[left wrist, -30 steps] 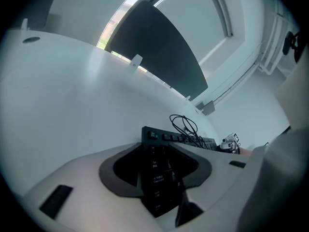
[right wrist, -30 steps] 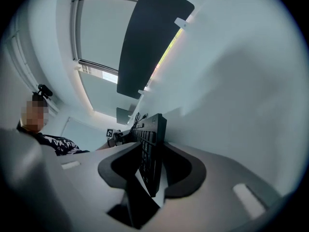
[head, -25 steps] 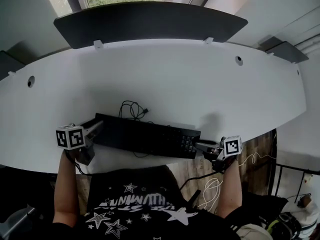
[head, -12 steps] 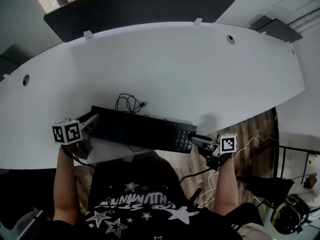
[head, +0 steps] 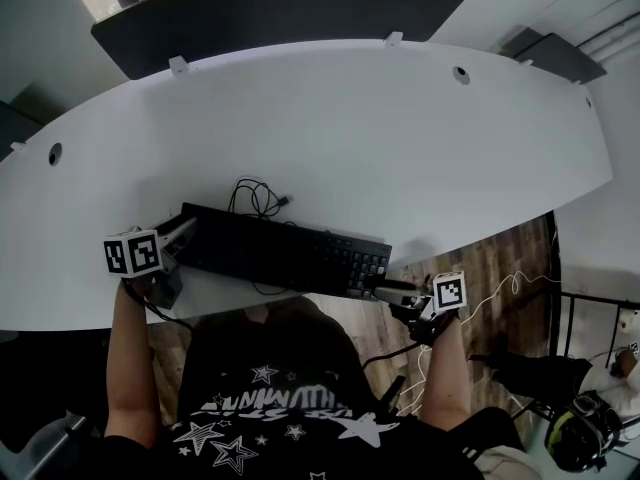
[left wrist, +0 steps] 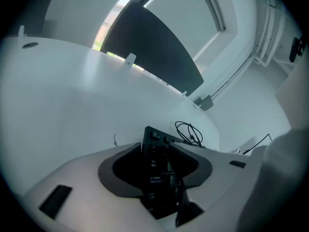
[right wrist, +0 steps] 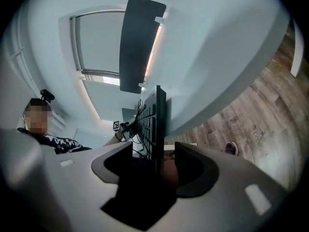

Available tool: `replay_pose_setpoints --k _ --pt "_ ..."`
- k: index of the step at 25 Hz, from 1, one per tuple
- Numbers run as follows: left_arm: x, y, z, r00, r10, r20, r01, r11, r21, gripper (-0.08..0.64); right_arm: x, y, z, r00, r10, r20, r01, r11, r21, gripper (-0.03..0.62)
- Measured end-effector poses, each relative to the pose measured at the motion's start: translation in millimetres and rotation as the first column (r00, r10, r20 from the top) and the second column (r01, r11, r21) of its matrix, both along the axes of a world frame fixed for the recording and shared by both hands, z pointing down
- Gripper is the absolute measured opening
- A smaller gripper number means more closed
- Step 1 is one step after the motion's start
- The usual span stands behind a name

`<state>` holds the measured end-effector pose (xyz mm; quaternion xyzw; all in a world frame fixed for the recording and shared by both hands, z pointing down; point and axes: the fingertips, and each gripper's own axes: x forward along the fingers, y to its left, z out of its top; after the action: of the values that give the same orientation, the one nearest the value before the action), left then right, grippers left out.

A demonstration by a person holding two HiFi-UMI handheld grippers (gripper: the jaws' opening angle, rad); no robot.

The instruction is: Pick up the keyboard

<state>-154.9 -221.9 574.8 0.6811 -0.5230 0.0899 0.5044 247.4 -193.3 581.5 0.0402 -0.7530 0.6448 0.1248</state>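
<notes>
left tongs [head: 183,231]: clenched on keyboard [head: 280,251] left end | right tongs [head: 388,290]: opening, keyboard's right end between the pads, not gripped | keyboard: along the near edge of the worktop [head: 350,138], long axis left-right, spanning from tongs to tongs | judgement: right side must clamp before any lift

Reading from the left gripper view, I find key legends at the left end of the black keyboard [left wrist: 157,178]. Down the outer column stand "Tab", "Caps Lock" and "Shift". "Caps Lock" has two small characters above it that I cannot make out. Beside that column are the letters "A" and "Z". The other keys are too small or too dark to read. In the head view, the person's black shirt [head: 270,398] bears white stars and one line of white lettering, seen upside down and not legible.
</notes>
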Motion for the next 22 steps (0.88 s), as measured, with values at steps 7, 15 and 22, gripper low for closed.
replay_pose_setpoints --k 7,15,22 --pt "2.8 -0.3 0.2 1.000 -0.011 0.016 0.010 1.000 0.010 0.178 -19.2 1.4 2.7 0.998 -0.055 0.037 0.056 0.998 -0.037 0.181" --pt "-1.4 -1.1 -0.4 0.998 -0.061 -0.015 0.061 0.998 0.012 0.178 -22.7 -7.5 -36.2 0.977 -0.029 0.213 0.044 0.997 -0.063 0.086" --pt "-1.8 -1.8 2.5 0.998 -0.056 -0.005 0.056 0.998 0.012 0.178 -56.1 -9.2 -31.5 0.987 -0.075 0.141 0.070 0.997 0.040 0.219"
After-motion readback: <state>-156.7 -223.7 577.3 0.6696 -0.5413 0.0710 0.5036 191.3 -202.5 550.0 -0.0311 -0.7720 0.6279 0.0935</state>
